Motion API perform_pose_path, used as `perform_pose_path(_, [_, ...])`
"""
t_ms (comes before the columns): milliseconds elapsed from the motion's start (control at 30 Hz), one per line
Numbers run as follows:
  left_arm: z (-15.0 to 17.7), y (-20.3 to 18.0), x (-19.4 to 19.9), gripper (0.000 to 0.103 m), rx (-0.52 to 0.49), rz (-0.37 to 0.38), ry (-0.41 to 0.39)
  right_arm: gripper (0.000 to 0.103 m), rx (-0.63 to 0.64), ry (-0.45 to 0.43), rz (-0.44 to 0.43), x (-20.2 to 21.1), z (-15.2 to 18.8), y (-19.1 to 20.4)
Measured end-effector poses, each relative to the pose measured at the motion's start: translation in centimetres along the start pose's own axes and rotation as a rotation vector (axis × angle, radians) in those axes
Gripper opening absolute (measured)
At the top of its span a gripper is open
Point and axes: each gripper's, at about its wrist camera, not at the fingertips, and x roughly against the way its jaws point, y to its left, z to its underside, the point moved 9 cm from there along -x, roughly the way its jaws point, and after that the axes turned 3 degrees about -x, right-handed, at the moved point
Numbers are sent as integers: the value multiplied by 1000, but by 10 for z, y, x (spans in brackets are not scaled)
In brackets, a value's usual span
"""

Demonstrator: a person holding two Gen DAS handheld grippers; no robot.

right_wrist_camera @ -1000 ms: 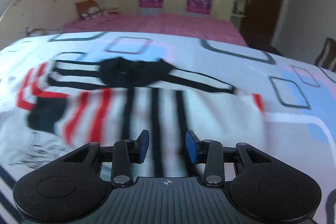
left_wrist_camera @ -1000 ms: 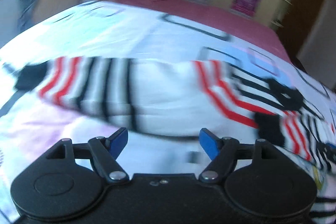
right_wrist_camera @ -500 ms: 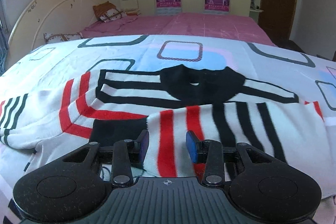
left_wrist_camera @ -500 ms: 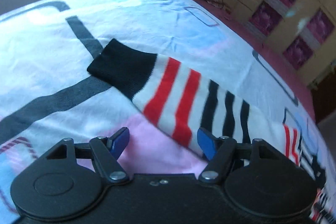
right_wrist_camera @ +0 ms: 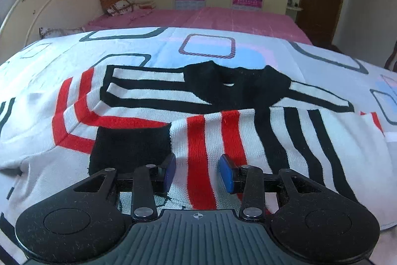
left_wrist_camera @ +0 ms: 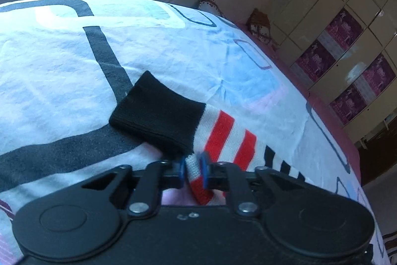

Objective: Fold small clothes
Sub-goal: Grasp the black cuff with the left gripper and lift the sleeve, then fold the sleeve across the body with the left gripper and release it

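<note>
A: Left gripper [left_wrist_camera: 194, 169]?
B: Pinched tight on the sleeve [left_wrist_camera: 223, 140] beside its black cuff [left_wrist_camera: 156, 113]
A: Right gripper [right_wrist_camera: 197, 172]?
B: Jaws partly apart over the sweater [right_wrist_camera: 193, 116], spread on the bedsheet [right_wrist_camera: 248, 51]; whether they grip cloth I can't tell

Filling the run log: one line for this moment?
left gripper: shut on sleeve | right gripper: open over other sleeve | sweater: on bed

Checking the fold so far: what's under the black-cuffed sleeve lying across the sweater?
The folded sleeve lies on the striped sweater body, under the black collar. What is beneath stays covered.
</note>
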Motion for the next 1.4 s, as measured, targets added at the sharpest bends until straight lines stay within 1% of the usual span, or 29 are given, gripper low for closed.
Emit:
perform_pose_path(67, [-3,-9,8,6,-18,31,-20,39,-25,-17,-3,5,-4,-2])
perform_pose_path(100, [-6,-21,14,6,-50,57,-32,39,-44,-41,0,9,-6,-4])
perform_pose_path(133, [-6,-32,20,6,-76,84,-39,39,-51,-48,11,10,-7,-7])
perform_pose_path(167, [-6,-45,25,6,-103,115,-43,39,-48,-21,16,6,-4,-8])
perform_pose_path(200, [-5,-64,33,6,-145,154,-49,39,-39,15,7,1,0,-7])
perform_pose_path(267, [1,-101,46,6,-218,224,-53,39,-30,4,0,4,-2,-8])
perform_pose_path(333, [14,-144,58,6,-278,308,-39,39,-76,-26,-25,14,-7,-14])
perform_pose_path(400, [34,-189,69,6,-347,391,-17,39,-96,-41,-36,23,-9,-22])
perform_pose_path(467, [60,-231,76,6,-409,467,24,39,-105,-52,-43,30,-10,-32])
perform_pose_path(567, [116,-297,87,6,-551,568,74,39,-140,-59,-44,42,-8,-52])
perform_pose_path(633, [152,-328,87,6,-625,608,112,39,-157,-64,-39,51,-5,-69])
perform_pose_path(700, [193,-355,85,6,-690,641,169,39,-160,-67,-28,60,-1,-85])
perform_pose_path(767, [233,-375,80,6,-767,643,222,39,-169,-65,-17,66,3,-103])
perform_pose_path(833, [264,-383,71,7,-836,621,243,39,-190,-54,-17,70,7,-121])
perform_pose_path(867, [278,-386,68,10,-876,606,258,39,-199,-51,-18,73,10,-128])
perform_pose_path(900, [295,-387,68,16,-916,587,277,39,-210,-49,-19,75,12,-135])
perform_pose_path(967, [307,-378,66,25,-963,566,300,39,-239,-46,-37,80,15,-145])
perform_pose_path(1000, [312,-370,71,27,-982,561,298,40,-253,-44,-52,81,16,-147])
perform_pose_path(1033, [313,-368,74,31,-998,555,290,46,-264,-42,-66,83,16,-148])
perform_pose_path(1067, [310,-365,77,43,-1009,551,280,71,-273,-45,-78,84,16,-148])
perform_pose_path(1100, [303,-359,82,63,-1014,539,260,81,-277,-58,-89,86,15,-146])
perform_pose_path(1133, [298,-355,84,71,-1012,524,232,84,-271,-73,-103,87,12,-143])
perform_pose_path(1167, [289,-346,91,76,-1007,508,190,84,-260,-82,-119,88,9,-138])
perform_pose_path(1200, [279,-337,96,76,-1008,489,153,84,-249,-84,-131,89,6,-131])
perform_pose_path(1267, [263,-318,101,76,-1005,442,114,84,-233,-86,-172,88,1,-115])
perform_pose_path(1400, [231,-267,104,76,-998,299,39,84,-152,-68,-213,80,-2,-78])
